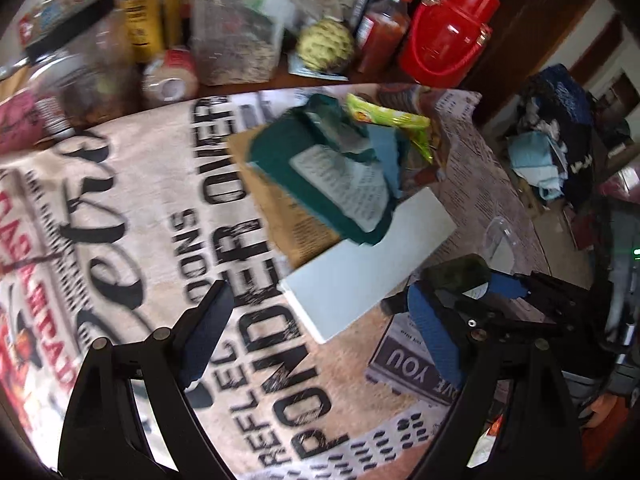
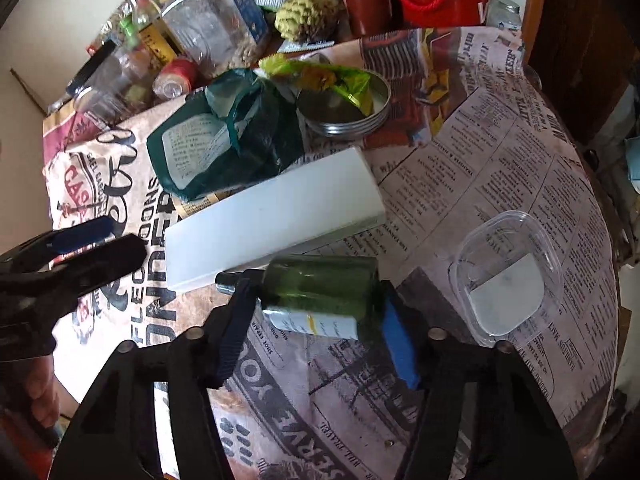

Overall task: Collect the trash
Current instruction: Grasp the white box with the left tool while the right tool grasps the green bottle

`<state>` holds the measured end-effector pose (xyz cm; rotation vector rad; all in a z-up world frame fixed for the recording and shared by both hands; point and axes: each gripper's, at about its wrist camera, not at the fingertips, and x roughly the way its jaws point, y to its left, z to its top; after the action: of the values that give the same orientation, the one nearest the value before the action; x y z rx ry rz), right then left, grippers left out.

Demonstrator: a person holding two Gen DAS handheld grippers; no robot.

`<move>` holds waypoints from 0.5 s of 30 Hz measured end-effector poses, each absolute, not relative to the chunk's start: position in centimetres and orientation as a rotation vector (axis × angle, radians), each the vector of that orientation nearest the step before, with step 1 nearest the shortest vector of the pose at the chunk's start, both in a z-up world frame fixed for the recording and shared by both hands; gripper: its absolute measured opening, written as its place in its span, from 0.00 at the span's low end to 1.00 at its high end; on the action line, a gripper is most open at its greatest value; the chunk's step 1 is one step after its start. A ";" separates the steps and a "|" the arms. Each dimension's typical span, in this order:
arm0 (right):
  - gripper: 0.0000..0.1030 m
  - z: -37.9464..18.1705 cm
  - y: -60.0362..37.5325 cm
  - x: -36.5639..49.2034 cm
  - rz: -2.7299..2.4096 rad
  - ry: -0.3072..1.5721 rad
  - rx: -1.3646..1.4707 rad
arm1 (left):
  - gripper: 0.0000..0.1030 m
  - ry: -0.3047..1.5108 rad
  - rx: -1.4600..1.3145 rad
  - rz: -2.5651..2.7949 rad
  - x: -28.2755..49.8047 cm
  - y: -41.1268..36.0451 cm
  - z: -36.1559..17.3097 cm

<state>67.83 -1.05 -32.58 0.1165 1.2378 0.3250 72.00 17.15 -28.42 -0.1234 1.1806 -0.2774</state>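
Note:
My right gripper [image 2: 316,320] is shut on a small green glass bottle [image 2: 320,288] with a white label, held sideways just above the printed tablecloth; it also shows in the left wrist view [image 1: 460,272]. My left gripper [image 1: 316,328] is open and empty above the cloth, near the corner of a white flat box [image 1: 360,264] [image 2: 276,216]. A dark green crumpled bag [image 1: 320,160] [image 2: 228,136] and a lime snack wrapper [image 1: 388,120] [image 2: 320,76] lie beyond the box. A clear plastic tub [image 2: 504,272] lies to the right.
Jars, sauce bottles, a red container [image 1: 448,32] and a custard apple [image 2: 308,14] crowd the table's far side. A metal lid [image 2: 344,108] sits under the wrapper. The table edge runs along the right, with clutter on the floor [image 1: 552,148] beyond.

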 end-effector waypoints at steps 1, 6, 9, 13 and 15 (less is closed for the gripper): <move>0.53 -32.6 -1.2 67.8 0.329 1.238 0.116 | 0.86 1.180 -0.115 -0.299 72.3 16.8 -28.9; 0.53 -32.6 -2.1 66.6 0.317 1.236 0.107 | 0.86 1.184 -0.086 -0.368 73.5 15.6 -30.5; 0.53 -32.4 -3.1 65.5 0.299 1.249 0.111 | 0.82 1.180 -0.075 -0.394 73.8 15.1 -31.2; 0.53 -32.1 -4.8 64.3 0.269 1.259 0.139 | 0.70 1.165 0.028 -0.413 73.0 13.6 -31.5; 0.53 -31.6 -6.0 63.8 0.249 1.254 0.147 | 0.69 1.169 0.060 -0.451 72.0 12.6 -31.4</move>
<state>63.77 -5.96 -31.58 0.1471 1.2540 0.2487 72.04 12.59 -31.38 0.0598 1.1691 -0.4515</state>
